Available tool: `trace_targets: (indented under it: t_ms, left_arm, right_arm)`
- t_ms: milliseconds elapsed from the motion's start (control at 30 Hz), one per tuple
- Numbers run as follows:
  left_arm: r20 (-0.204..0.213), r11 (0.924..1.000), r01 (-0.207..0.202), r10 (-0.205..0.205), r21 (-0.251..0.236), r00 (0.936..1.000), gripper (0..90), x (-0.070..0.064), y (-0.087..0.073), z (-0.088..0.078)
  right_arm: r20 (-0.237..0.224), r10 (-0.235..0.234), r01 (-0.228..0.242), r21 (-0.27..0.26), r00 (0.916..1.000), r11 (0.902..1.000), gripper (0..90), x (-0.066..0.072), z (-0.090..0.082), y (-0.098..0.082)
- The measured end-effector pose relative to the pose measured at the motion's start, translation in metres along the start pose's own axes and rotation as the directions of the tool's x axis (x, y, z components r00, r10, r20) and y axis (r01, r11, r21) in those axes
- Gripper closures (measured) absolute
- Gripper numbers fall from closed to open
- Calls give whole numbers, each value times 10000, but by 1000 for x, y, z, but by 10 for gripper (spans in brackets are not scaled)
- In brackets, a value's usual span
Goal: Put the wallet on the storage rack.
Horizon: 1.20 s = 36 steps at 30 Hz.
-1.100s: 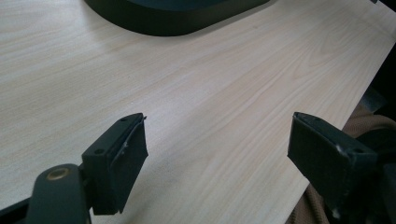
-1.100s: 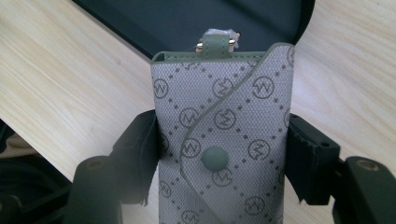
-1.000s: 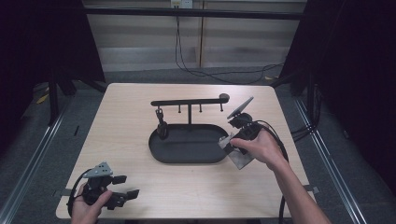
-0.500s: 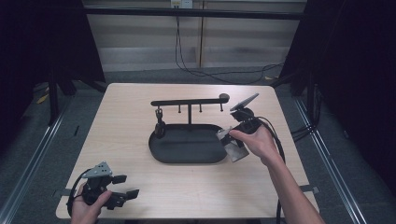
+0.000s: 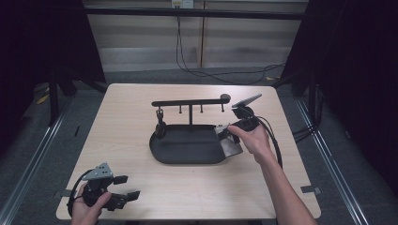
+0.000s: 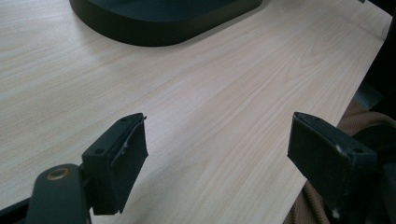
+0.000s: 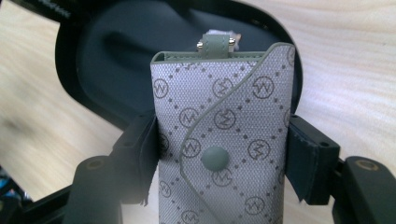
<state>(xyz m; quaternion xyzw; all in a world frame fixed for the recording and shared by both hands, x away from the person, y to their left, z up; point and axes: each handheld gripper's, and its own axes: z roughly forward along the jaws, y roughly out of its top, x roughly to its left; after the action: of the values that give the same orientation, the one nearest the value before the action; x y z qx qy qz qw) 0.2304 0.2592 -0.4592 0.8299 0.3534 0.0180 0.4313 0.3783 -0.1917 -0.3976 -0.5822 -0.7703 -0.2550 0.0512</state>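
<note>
The grey patterned key pouch [image 7: 224,140] is pinched by its two sides between the pads of the right gripper [image 7: 219,154], held over the right end of the black oval tray [image 5: 187,152]. In the right gripper view its snap flap faces the camera and a small tab with metal studs sticks out at the top, with the hollow of the tray behind it. The step in hand looks like carrying the pouch to the tray stand; the next move probably calls for lowering it into the tray, or lining its top up with a hook on the bar [image 5: 187,101] above the tray. From above, the pouch [image 5: 230,140] is mostly hidden by the hand, but the bar and its hanging hooks show. The left gripper [image 5: 124,194] rests at the table's near left corner, well apart from the tray, jaws spread on nothing.
</note>
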Motion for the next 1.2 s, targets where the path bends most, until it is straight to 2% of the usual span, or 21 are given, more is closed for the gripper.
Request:
trace_targets:
  t_ms: [100,200,333,567,833,967,1200]
  left_arm:
    - [-7,10000,74,-74,-59,10000,194,0,0,0]
    - [-22,10000,-36,37,45,10000,194,0,0,1]
    - [-32,10000,21,-21,21,10000,195,0,0,1]
    - [1,10000,31,-31,-21,10000,194,0,0,0]
    - [-7,10000,53,-53,3,10000,194,1,0,0]
    - [-28,10000,73,-72,30,10000,194,1,0,1]
    - [-43,10000,65,-65,31,10000,194,1,0,1]
  right_arm:
    - [-85,249,-251,-301,9997,9992,343,-3,1,1]
    - [-266,409,-424,-577,9988,9974,343,-6,4,2]
    - [-510,755,-787,-653,9958,9948,343,-9,13,3]
    - [-676,1137,-1193,-862,9912,9891,343,-17,25,5]
    - [-835,1355,-1434,-970,9873,9849,343,-22,44,2]
    - [-928,1360,-1468,-1212,9864,9817,343,-22,45,5]
    - [-966,1468,-1577,-1178,9844,9804,343,-22,52,7]
